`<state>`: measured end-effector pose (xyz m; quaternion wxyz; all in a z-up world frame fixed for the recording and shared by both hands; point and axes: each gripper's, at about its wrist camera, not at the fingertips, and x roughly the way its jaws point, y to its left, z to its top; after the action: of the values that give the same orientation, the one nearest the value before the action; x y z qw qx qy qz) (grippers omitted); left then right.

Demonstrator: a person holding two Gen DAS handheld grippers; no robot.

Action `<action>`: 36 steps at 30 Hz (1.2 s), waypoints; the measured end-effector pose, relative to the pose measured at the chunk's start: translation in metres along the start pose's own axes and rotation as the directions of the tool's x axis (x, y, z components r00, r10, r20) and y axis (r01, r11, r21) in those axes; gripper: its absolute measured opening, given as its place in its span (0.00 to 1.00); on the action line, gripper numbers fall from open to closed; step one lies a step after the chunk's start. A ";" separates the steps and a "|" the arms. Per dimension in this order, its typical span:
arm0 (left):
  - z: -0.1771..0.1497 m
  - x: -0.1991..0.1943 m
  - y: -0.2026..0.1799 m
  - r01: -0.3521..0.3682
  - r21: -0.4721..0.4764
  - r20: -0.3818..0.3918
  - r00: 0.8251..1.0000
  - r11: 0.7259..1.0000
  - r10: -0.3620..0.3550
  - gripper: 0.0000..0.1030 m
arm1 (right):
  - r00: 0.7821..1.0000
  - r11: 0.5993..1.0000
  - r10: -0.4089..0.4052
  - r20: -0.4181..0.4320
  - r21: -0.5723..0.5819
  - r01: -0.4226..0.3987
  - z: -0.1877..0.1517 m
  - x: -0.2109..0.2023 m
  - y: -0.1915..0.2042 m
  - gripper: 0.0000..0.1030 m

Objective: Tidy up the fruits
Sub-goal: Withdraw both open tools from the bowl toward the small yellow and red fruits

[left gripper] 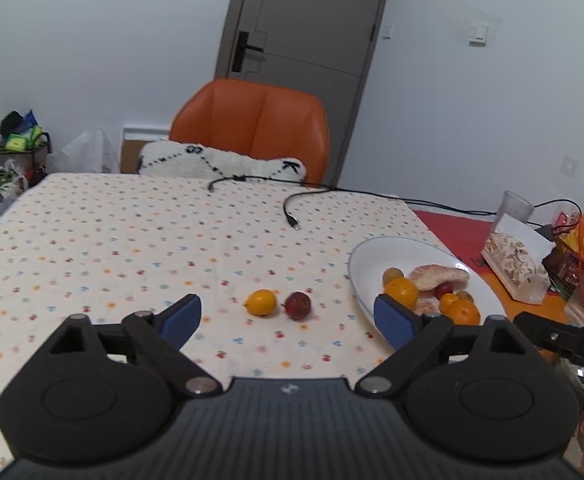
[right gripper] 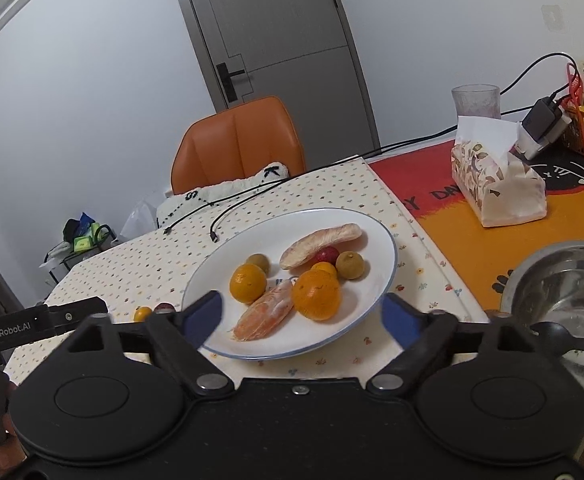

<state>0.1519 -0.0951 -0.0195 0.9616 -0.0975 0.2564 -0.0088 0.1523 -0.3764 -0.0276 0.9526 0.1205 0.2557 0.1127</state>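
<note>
Both grippers are standing wide apart and holding nothing. The left gripper [left gripper: 288,314] is hanging low over the flowered tablecloth [left gripper: 112,248], its blue pads bracketing the two loose fruits from the near side without touching them. The right gripper [right gripper: 302,314] is hovering at the near rim of the white plate [right gripper: 388,236], likewise clear of everything.

Judged step: collecting the two strays onto the plate. To do it well, the left gripper should be taking one fruit at a time, centring it between the pads and closing gently, since both are small and round and likely to be rolling. The plate is sitting just to their right, so a short carry should be sufficing; the bare patch on the plate's left side looks the safest drop point.

Count, near to far. On the cloth: one yellow citrus [left gripper: 261,302] and one dark red fruit [left gripper: 297,305], just beside each other. On the plate: two peeled pomelo segments, two large oranges [right gripper: 317,294], one small orange, one red fruit, two greenish-brown fruits. Beyond: two cable ends, one tissue box [right gripper: 496,184], one steel bowl, one orange chair.
</note>
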 end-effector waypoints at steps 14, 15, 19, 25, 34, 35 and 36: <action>-0.002 -0.023 0.020 0.011 0.035 0.033 0.999 0.999 -0.013 0.90 | 0.997 0.997 0.076 -0.018 -0.029 -0.077 -0.008 -0.002 0.029 1.00; -0.002 -0.023 0.021 0.015 0.037 0.026 1.000 0.999 -0.016 0.90 | 0.996 0.996 0.083 -0.018 -0.030 -0.084 -0.009 -0.002 0.031 1.00; -0.005 -0.024 0.031 0.012 0.028 0.013 1.000 1.000 -0.012 0.90 | 0.995 0.993 0.101 -0.019 -0.056 -0.101 -0.011 -0.001 0.044 1.00; -0.007 -0.026 0.047 0.009 0.008 0.011 1.000 1.000 -0.009 0.90 | 0.990 0.988 0.138 -0.041 -0.069 -0.140 -0.014 0.004 0.059 1.00; -0.006 -0.024 0.060 0.006 -0.007 0.013 1.000 1.000 -0.006 0.89 | 0.980 0.974 0.187 -0.065 -0.116 -0.193 -0.022 0.016 0.084 0.95; -0.006 -0.023 0.060 0.007 -0.007 0.013 1.000 1.000 -0.007 0.89 | 0.979 0.974 0.190 -0.069 -0.116 -0.197 -0.022 0.017 0.086 0.93; -0.005 -0.022 0.061 0.009 -0.008 0.011 1.000 1.000 -0.009 0.89 | 0.978 0.973 0.194 -0.072 -0.116 -0.201 -0.022 0.019 0.087 0.91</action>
<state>0.1280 -0.0349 -0.0249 0.9626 -0.1025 0.2506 -0.0115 0.1435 -0.2850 -0.0301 0.9341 0.0830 0.2636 0.2260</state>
